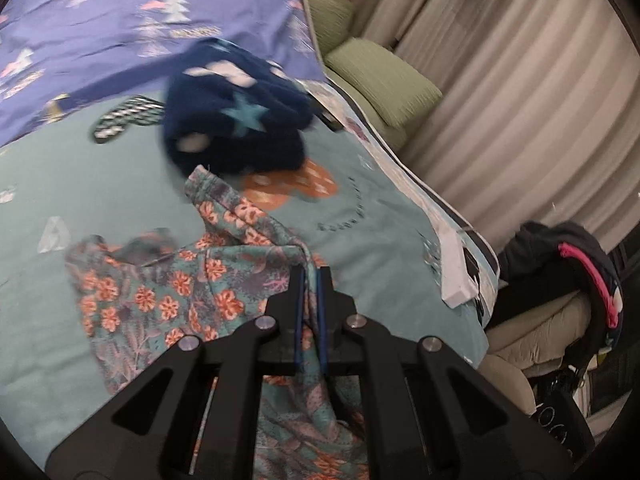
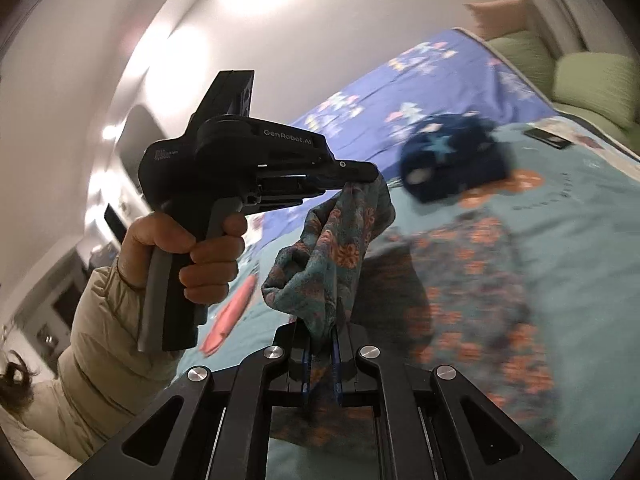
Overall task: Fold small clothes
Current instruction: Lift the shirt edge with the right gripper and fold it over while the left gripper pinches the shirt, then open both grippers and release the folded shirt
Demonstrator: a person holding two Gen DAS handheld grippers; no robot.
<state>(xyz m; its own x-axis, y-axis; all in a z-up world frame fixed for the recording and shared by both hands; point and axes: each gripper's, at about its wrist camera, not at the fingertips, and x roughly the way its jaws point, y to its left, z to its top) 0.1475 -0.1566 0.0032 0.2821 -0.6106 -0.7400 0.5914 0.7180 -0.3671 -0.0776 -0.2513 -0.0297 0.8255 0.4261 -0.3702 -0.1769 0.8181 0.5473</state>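
both grippers clamp the floral garment (image 1: 224,280); navy star garment (image 1: 236,128) and checked sock (image 1: 124,120) lie beyond.

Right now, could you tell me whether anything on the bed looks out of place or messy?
Nothing is damaged or spilled. The dark blue star garment lies in a crumpled heap on the bed cover, unfolded, and a patterned sock sits loose beside it. The floral garment hangs bunched between the left gripper and right gripper.

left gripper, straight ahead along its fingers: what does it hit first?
Past the floral garment clamped in the left gripper, probably the teal bedspread, short of the navy star garment. Depth is uncertain.
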